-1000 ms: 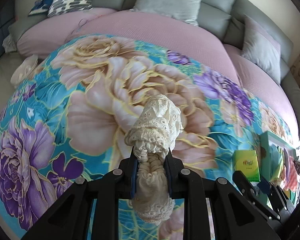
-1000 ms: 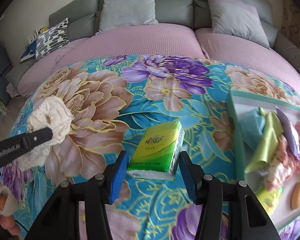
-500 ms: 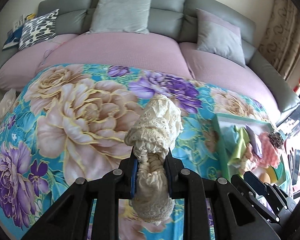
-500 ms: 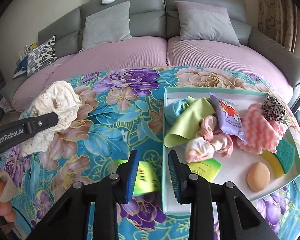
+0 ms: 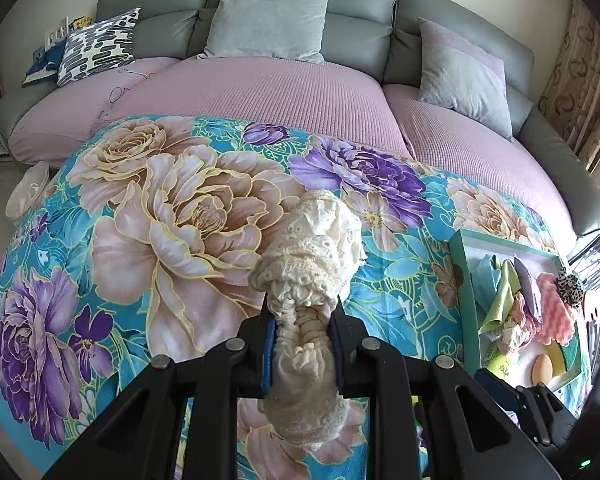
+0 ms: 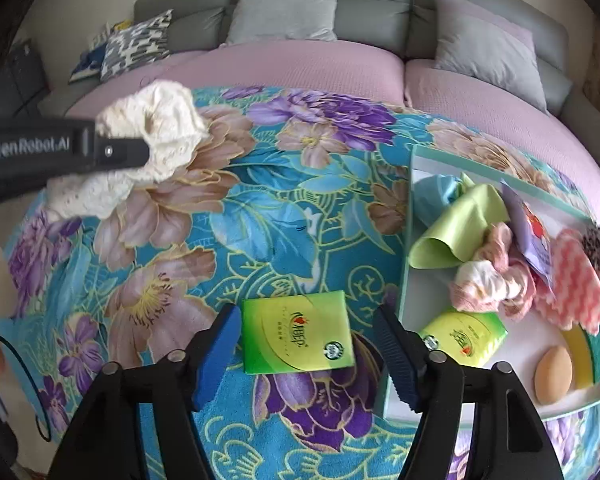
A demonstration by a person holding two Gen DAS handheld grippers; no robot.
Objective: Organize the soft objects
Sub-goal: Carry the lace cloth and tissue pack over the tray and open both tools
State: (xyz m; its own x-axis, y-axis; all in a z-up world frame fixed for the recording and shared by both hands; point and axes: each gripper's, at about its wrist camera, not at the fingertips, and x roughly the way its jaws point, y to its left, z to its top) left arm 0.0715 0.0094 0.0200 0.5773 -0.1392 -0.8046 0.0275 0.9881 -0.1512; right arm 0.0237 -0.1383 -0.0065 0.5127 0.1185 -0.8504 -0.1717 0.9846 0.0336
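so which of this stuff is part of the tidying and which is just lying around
Job: lace cloth in left gripper; green tissue pack between the opening right gripper; tray.
Lying about: grey cushions, patterned cushion, sofa.

"GenRobot.AI" stands in pale letters along the black side of the left gripper point(image 6: 60, 148), seen up and to the left of the right gripper point(image 6: 304, 350). Between that gripper's opening jaws lies a green tissue pack point(image 6: 298, 332) with red brand characters and a small round seal, too small to read. A second green pack point(image 6: 464, 338) just right of it carries similar unreadable print.
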